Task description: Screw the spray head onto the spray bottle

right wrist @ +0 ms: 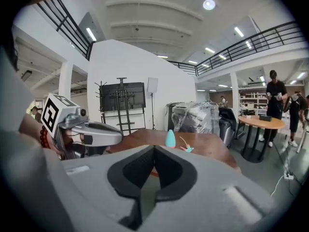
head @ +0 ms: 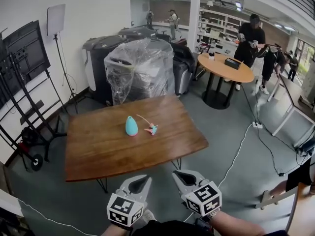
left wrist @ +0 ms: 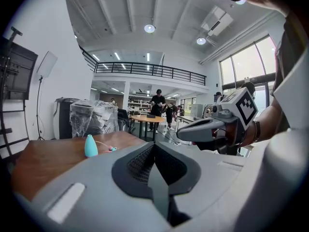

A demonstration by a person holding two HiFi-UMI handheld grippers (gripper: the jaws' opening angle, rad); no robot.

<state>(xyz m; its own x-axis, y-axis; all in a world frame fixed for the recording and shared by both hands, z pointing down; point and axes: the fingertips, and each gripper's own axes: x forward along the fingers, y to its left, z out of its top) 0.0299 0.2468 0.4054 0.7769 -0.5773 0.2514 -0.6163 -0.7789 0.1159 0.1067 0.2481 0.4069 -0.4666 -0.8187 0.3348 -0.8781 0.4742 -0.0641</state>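
A teal spray bottle stands upright on the brown wooden table, near its middle. The spray head, pink and teal with a thin tube, lies just right of the bottle, apart from it. My left gripper and right gripper hover side by side short of the table's near edge, both shut with nothing in them. The left gripper view shows its shut jaws, the bottle and the spray head far ahead. The right gripper view shows its shut jaws, the bottle and the spray head.
Behind the table stand a plastic-wrapped machine and dark printers. A TV stand and a light stand are at the left wall. People stand by a round table at the back right. A white cable runs over the floor.
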